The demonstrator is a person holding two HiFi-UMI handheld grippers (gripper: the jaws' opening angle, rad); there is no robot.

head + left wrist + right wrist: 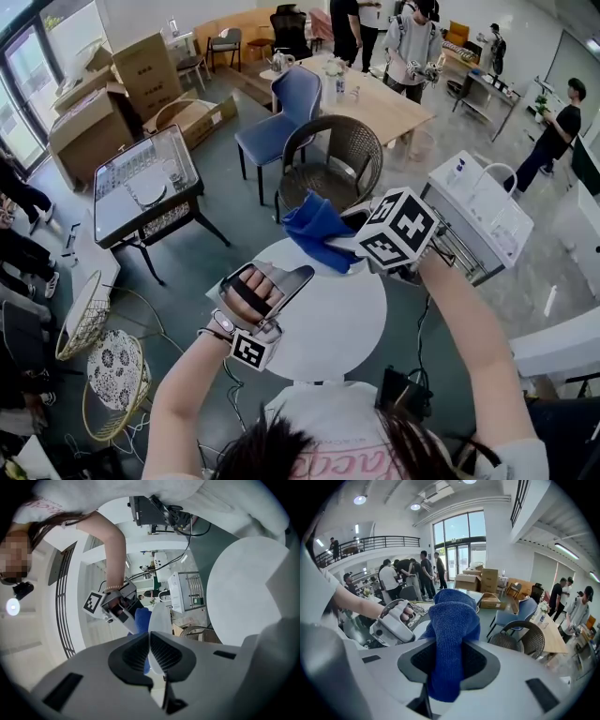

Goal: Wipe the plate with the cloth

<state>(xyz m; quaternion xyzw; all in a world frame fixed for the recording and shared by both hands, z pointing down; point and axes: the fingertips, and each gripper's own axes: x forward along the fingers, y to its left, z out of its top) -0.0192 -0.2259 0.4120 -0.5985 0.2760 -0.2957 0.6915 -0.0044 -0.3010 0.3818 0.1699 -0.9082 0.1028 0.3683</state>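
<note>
L gripper (150, 644) first: jaws were shut tight on the rim of the plate (160, 620). The plate sat edge-on btw the ribbed pads and stuck out past the tips, away from the hand. Head view had that gripper up over the left part of the round white table (328, 342), pointing toward the far edge.

R gripper (449, 660) was in from the right w/ jaws clamped on the blue cloth (454, 630). The cloth was bunched btw the pads, w/ a short tail hanging out the back and a fat wad bulging past the tips. In the L gripper view the wad sat right beside the plate's face. Couldn't tell if it was actually pressing on it or just next to it. Plate and cloth were both held in the air around the table's far edge, not resting on the top.

Room-wise, there was lots of open white top toward the near and right edges. Just past the far edge was a dark wicker chair (333, 155), w/ a blue chair (292, 101) behind it. Off the far-right edge a white wire-rack unit (478, 220) sat close to the R gripper. Left of the table, well apart, was a glass-top side table (141, 183). Farther back were cardboard boxes (145, 66) and ppl (412, 42) standing around.
</note>
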